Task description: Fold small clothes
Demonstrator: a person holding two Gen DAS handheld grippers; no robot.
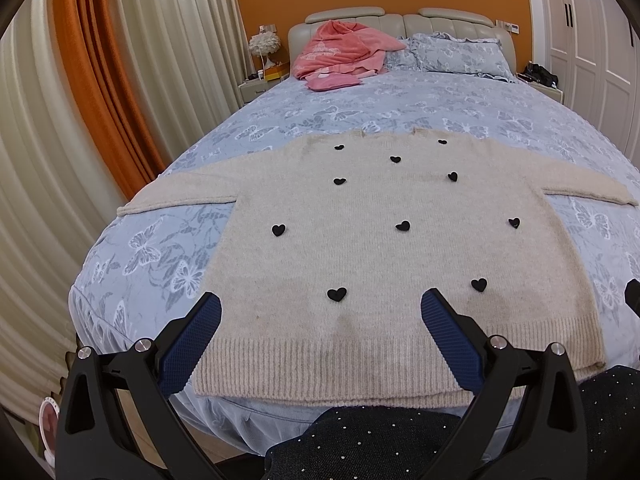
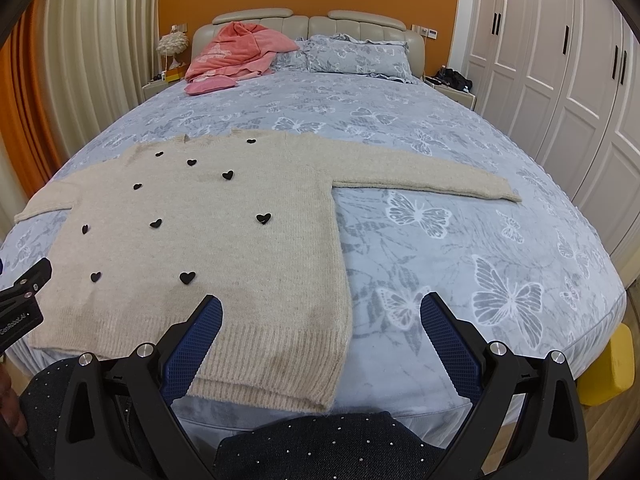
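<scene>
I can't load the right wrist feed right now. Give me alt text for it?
A beige sweater with black hearts lies flat, unfolded, sleeves spread, on the near left of a blue butterfly-print bed. The open right gripper hovers over its lower right hem corner, holding nothing. A pink garment and pillows lie at the headboard.

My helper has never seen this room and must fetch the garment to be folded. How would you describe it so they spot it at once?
On the big bed with the blue butterfly cover, look at the near end, away from the headboard. A beige knit sweater lies flat there, sleeves spread out. Small black hearts dot its front, unlike the crumpled pink clothes by the pillows.
</scene>
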